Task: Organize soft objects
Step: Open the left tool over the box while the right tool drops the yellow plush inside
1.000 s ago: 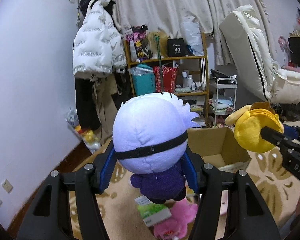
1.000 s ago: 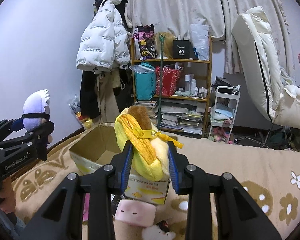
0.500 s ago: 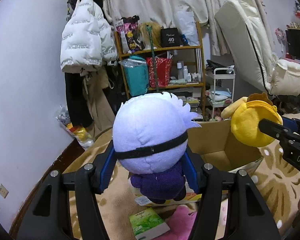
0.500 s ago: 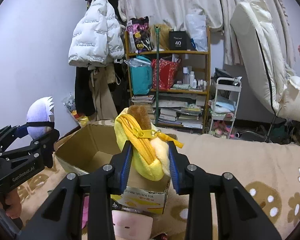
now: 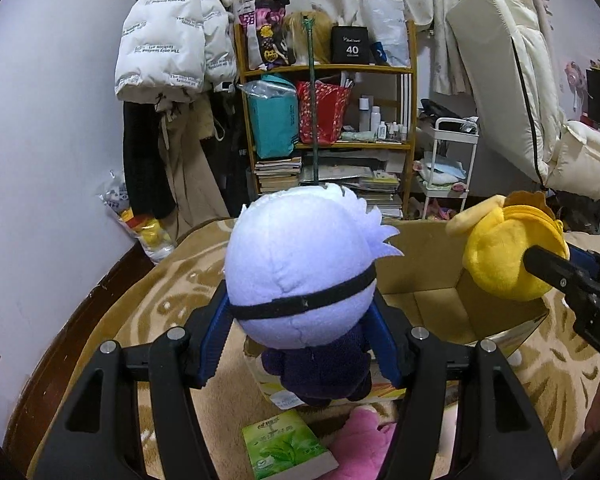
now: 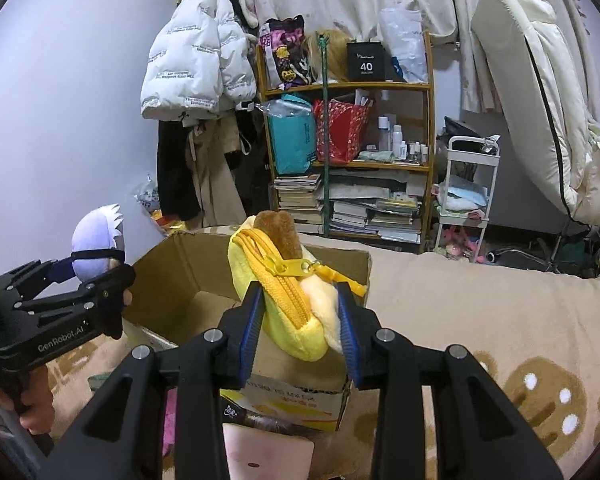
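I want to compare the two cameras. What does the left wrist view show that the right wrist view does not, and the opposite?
Only the left wrist view shows the green tea packet and the pink plush on the blanket. Only the right wrist view shows the yellow pouch's zipper and the pale pink cushion below. Both show the cardboard box, the white-haired doll clamped in the left gripper, and the yellow pouch clamped in the right gripper.

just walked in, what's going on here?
A person holds a gripper in each hand, tidying soft toys. The left gripper is shut on a white-haired plush doll, and the right gripper is shut on a yellow zippered plush pouch. Both toys are held up at the open cardboard box on the patterned blanket; neither is inside it yet. A pink plush lies in front of the box.
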Tool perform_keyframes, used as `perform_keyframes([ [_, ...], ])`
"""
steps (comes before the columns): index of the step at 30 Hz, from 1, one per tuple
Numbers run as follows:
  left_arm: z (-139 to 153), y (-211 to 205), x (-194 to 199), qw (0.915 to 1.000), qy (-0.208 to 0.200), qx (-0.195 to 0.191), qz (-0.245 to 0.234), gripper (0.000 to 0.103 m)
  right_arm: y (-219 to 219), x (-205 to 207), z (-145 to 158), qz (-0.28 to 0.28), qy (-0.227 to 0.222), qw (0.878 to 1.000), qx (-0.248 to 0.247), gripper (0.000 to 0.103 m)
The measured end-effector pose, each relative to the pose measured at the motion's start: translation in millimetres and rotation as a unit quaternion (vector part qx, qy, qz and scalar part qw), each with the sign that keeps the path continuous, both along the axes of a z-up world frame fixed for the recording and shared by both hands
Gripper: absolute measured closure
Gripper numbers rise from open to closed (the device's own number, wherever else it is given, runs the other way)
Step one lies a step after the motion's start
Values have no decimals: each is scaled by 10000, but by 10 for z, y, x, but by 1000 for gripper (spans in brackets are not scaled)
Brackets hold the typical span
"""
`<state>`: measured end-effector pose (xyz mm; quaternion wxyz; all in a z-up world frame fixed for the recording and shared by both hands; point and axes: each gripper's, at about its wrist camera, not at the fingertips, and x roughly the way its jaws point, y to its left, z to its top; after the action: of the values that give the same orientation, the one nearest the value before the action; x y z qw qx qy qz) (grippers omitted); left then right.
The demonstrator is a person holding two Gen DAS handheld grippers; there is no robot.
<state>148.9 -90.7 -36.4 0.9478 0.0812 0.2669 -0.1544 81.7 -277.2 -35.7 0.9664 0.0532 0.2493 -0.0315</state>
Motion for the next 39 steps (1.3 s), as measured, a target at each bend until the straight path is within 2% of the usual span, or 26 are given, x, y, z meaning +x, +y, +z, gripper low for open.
perform_keyframes([
  [4,-29,-3,9,10000,48,17,-24,40,2,27,-44,92,106,9999,47,63],
  [8,-32,-12,-1,10000,62,19,-43,35,18,26,-62,136,166,9998,30,62],
  [10,-28,-19,0,9999,87,32,-56,27,15,31,-58,142,147,9998,36,59],
  [11,-24,-22,-6,10000,67,51,-33,18,22,24,-57,131,132,9998,25,59],
  [16,11,-42,-63,9998,-93,182,-65,14,32,-11,-16,47,-14,10000,-43,59],
  [18,17,-30,-61,9998,-41,178,-41,8,40,-35,0,4,-44,10000,-69,58],
  [27,60,23,-125,9992,120,376,57,6,12,-135,51,-177,-41,9998,-1,27],
  [30,95,54,-227,9989,38,447,117,2,6,-181,65,-241,-23,9997,-65,23],
  [33,127,103,-316,9988,121,437,173,2,-20,-216,57,-338,94,9994,31,13],
  [39,198,232,-499,9987,193,355,305,1,-56,-322,91,-479,241,9984,174,1],
])
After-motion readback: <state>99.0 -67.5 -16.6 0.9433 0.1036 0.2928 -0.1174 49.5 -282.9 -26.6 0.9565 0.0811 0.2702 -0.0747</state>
